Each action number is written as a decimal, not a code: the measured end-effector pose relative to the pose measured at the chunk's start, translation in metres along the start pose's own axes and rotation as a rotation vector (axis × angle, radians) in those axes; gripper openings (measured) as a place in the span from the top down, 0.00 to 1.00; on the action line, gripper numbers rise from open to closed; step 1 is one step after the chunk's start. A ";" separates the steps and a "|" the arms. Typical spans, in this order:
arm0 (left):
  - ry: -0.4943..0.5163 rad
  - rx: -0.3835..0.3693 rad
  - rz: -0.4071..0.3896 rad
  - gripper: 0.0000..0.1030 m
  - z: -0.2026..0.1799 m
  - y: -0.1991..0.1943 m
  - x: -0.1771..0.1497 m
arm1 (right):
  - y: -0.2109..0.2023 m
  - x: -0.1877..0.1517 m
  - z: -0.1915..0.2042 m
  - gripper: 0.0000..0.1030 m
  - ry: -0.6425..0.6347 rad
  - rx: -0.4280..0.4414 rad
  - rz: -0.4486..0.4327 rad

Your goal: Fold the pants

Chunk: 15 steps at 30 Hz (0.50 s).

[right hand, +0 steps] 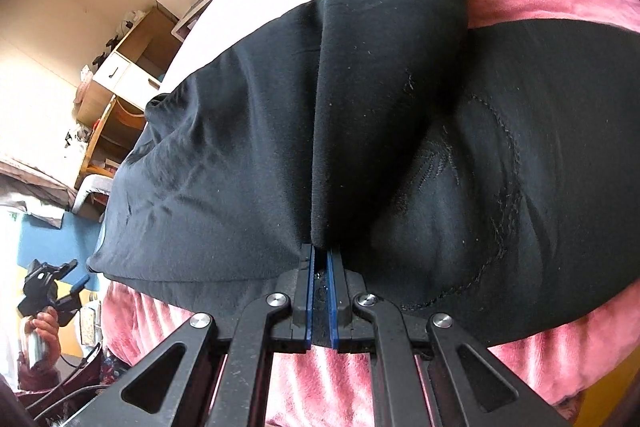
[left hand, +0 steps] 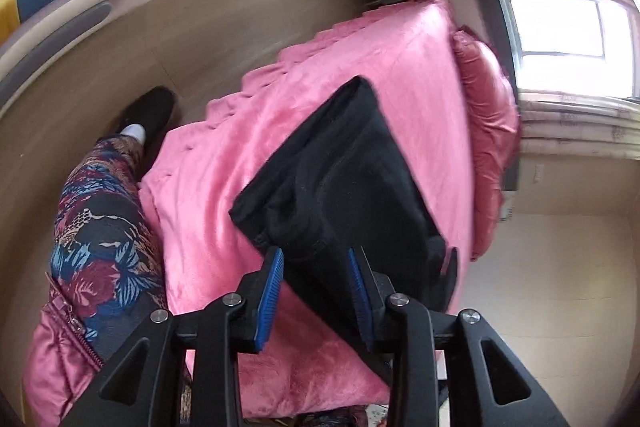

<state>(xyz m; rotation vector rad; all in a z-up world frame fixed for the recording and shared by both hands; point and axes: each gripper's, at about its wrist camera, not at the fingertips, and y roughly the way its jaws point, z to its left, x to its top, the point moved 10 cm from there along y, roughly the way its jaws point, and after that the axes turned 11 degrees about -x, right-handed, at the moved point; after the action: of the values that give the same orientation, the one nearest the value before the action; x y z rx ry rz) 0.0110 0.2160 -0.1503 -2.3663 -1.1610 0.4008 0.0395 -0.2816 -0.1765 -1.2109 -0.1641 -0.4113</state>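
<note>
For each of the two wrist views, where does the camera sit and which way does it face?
Left wrist: raised above the bed edge, looking down past the open left gripper at black pants on the pink blanket; person's patterned leg shows.
Right wrist: low, close, behind the right gripper shut on the pants; left gripper visible.
Shared: pants, blanket.

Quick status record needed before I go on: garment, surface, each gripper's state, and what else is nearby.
garment: black pants, partly folded, lying on the bed
surface: pink blanket covering the bed
left gripper: open, above the near edge of the pants, holding nothing
right gripper: shut on a raised fold of the pants, lifted above the rest
nearby: pink pillow at the bed's far end; window beyond it
fold state: not finished; one layer pinched up
</note>
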 end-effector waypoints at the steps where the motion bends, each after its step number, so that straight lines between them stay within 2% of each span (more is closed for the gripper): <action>1: -0.001 0.004 0.007 0.67 0.001 0.006 0.001 | -0.001 0.000 -0.001 0.94 0.002 0.002 -0.002; 4: -0.001 0.016 0.005 0.70 -0.003 0.020 0.007 | -0.002 -0.001 -0.003 0.94 0.004 0.004 -0.005; 8: 0.039 0.095 0.004 0.85 -0.005 0.029 0.014 | -0.001 -0.001 -0.006 0.94 0.012 0.010 -0.004; 10: 0.081 0.099 -0.014 0.91 -0.015 0.027 0.019 | -0.002 -0.002 -0.006 0.94 0.017 0.016 -0.003; 13: 0.257 -0.050 -0.102 0.92 -0.068 0.007 0.026 | -0.008 0.000 -0.007 0.94 0.028 0.040 -0.018; 15: 0.367 -0.056 -0.120 0.92 -0.085 -0.002 0.021 | -0.010 -0.001 -0.008 0.94 0.022 0.054 -0.022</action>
<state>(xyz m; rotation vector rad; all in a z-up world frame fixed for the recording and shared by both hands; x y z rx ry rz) 0.0608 0.2096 -0.0785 -2.2760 -1.1394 -0.1055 0.0345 -0.2914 -0.1709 -1.1522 -0.1686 -0.4364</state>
